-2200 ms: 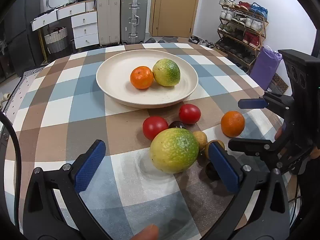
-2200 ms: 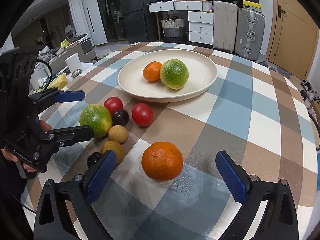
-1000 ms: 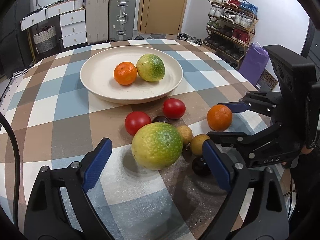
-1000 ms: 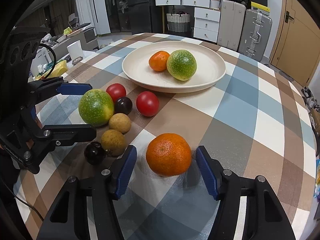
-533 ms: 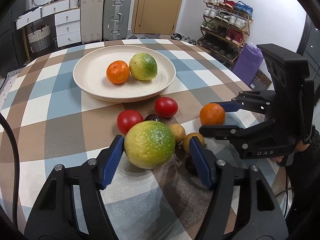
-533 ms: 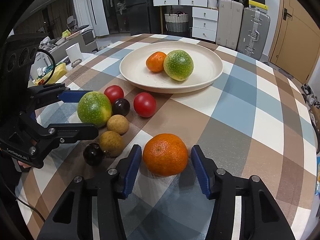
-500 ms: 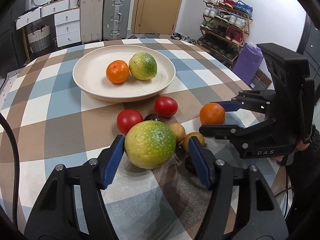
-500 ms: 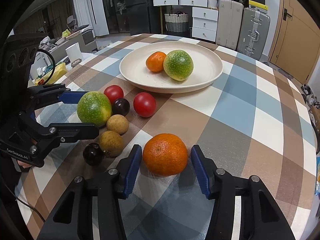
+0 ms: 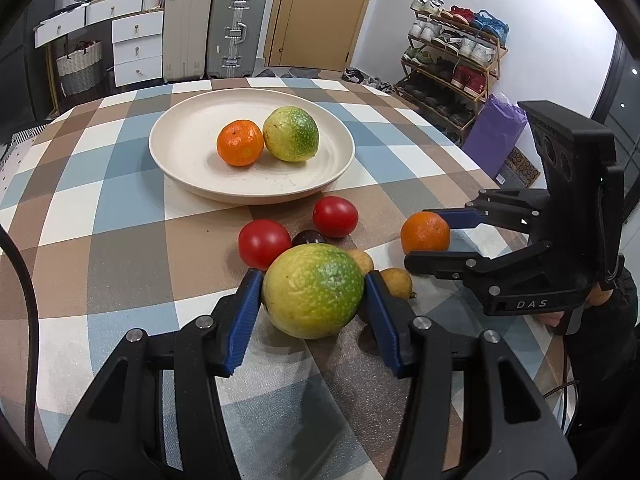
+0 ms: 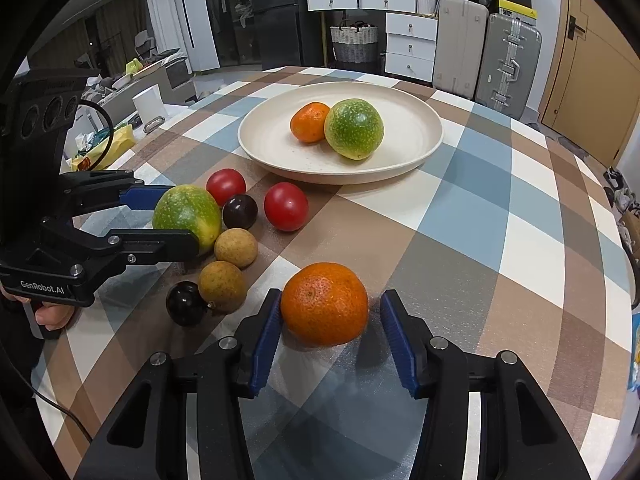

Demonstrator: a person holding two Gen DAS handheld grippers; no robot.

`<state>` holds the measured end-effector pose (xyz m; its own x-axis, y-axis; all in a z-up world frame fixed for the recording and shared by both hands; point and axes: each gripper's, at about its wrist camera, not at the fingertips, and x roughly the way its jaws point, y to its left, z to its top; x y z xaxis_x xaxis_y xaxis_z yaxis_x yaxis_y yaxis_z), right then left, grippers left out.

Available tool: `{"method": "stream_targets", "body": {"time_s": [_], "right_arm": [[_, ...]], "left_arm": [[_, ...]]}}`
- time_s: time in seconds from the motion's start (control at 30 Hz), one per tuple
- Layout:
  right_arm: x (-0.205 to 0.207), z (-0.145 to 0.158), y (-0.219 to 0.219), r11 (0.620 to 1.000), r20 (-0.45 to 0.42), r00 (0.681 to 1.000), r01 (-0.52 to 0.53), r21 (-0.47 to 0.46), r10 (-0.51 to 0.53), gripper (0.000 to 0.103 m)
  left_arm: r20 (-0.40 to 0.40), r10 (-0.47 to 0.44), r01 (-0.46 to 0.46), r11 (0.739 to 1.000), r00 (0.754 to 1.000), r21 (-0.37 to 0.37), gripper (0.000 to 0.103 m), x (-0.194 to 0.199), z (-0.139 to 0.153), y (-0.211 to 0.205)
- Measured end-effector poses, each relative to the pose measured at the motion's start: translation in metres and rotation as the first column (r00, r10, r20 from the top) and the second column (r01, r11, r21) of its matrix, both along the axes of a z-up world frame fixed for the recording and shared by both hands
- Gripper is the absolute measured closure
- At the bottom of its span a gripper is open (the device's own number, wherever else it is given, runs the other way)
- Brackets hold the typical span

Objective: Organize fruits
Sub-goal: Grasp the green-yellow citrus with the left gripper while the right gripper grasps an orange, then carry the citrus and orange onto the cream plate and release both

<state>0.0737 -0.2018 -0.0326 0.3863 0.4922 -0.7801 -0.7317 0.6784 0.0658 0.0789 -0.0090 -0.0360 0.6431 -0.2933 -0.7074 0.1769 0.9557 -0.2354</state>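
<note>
A cream plate [image 9: 180,152] [image 10: 416,148] on the checked table holds an orange [image 9: 239,148] and a green-yellow citrus [image 9: 291,139]. My left gripper [image 9: 313,294] is shut on a second green-yellow citrus [image 9: 314,292] [image 10: 186,214], both blue pads against its sides, on the table. My right gripper [image 10: 328,322] straddles a loose orange [image 10: 325,309] [image 9: 425,232]; the left pad touches it, the right pad stands a small gap off.
Two red tomatoes [image 10: 286,206] [image 10: 226,185], two dark plums [image 10: 240,211] [image 10: 186,303] and two brown longans [image 10: 236,247] [image 10: 223,285] lie between the grippers. A white cup [image 10: 149,104] and clutter sit beyond the table's left edge.
Both grippers have closed in: the left pads came together onto the green-yellow citrus, and the right pads narrowed around the loose orange. Both moved slightly forward.
</note>
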Motion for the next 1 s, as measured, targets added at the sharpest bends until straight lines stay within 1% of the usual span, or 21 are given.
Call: {"method": "stream_targets", "body": {"time_s": [0.13, 0.17, 0.27, 0.43, 0.53, 0.73, 1.0], "right_arm": [[-0.001, -0.001, 0.0, 1.0, 0.002, 1.0, -0.007, -0.005, 0.007, 0.054], [-0.001, -0.001, 0.0, 1.0, 0.001, 1.0, -0.012, -0.003, 0.012, 0.058], [-0.003, 0.0, 0.0, 1.0, 0.007, 1.0, -0.024, -0.003, 0.024, 0.062], [-0.003, 0.002, 0.0, 1.0, 0.018, 1.0, -0.017, 0.006, 0.017, 0.063], [-0.003, 0.005, -0.002, 0.999, 0.029, 1.0, -0.013, 0.036, 0.012, 0.063], [-0.001, 0.008, -0.003, 0.998, 0.039, 0.999, 0.002, 0.06, -0.004, 0.063], [-0.002, 0.016, -0.004, 0.994, 0.065, 0.998, 0.015, 0.107, -0.022, 0.063]], "left_arm": [[0.009, 0.012, -0.012, 1.0, 1.0, -0.014, 0.053, 0.0, 0.002, 0.004], [0.01, 0.015, -0.015, 1.0, 1.0, -0.016, 0.053, -0.001, 0.003, 0.004], [0.014, 0.022, -0.021, 1.0, 1.0, -0.017, 0.053, -0.001, 0.004, 0.005], [0.031, 0.036, -0.035, 0.999, 0.999, -0.026, 0.053, -0.003, 0.008, 0.008], [0.039, 0.049, -0.047, 0.998, 0.998, -0.036, 0.053, -0.003, 0.01, 0.011], [0.047, 0.07, -0.068, 0.997, 0.996, -0.028, 0.054, -0.004, 0.011, 0.013], [0.086, 0.081, -0.079, 0.997, 0.993, -0.017, 0.054, -0.009, 0.019, 0.013]]}}
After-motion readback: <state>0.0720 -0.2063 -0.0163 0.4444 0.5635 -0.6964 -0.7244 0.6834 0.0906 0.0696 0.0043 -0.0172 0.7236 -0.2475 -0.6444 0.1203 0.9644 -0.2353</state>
